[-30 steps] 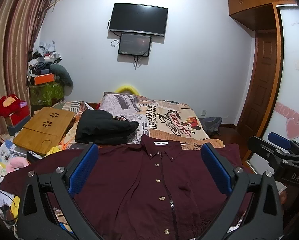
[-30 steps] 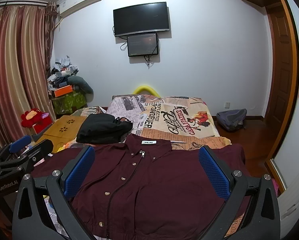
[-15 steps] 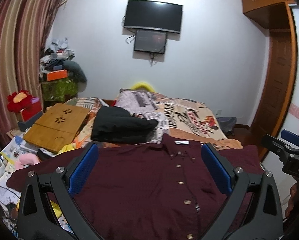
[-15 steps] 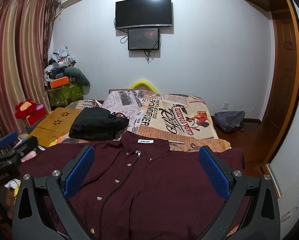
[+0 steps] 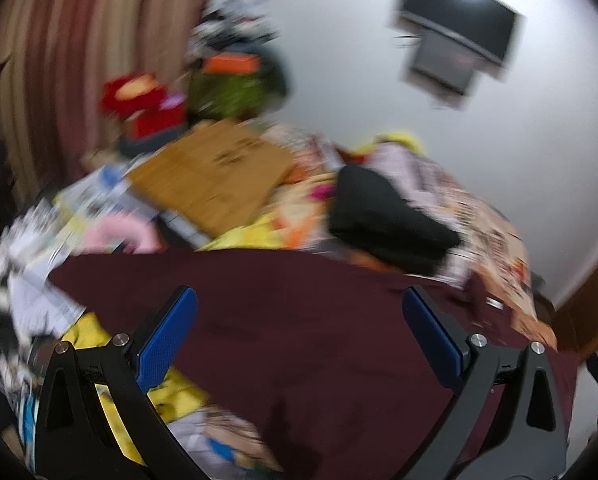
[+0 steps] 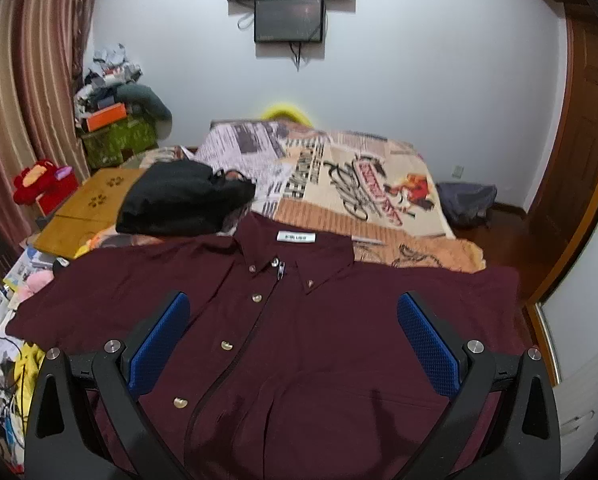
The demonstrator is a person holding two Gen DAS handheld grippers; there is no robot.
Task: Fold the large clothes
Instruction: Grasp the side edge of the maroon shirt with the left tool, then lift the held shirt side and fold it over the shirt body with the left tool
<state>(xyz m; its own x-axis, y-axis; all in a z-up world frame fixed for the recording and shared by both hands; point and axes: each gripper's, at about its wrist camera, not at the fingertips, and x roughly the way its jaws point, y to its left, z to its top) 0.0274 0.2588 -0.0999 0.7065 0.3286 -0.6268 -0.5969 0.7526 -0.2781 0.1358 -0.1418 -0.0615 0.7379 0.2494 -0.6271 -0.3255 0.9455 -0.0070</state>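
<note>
A dark maroon button-up shirt lies spread flat, front up, on the near end of the bed, its collar with a white label pointing away. My right gripper is open and empty, hovering over the shirt's chest. My left gripper is open and empty over the shirt's left sleeve and shoulder; this view is blurred by motion and tilted.
A folded black garment lies on the printed bedspread behind the shirt. A wooden lap table and loose clutter sit to the left. A wooden door and a grey bag are on the right.
My left gripper has swung quickly to the left and tilted, now facing the shirt's left sleeve and the clutter. My right gripper has lowered closer over the shirt. Both stay open.
</note>
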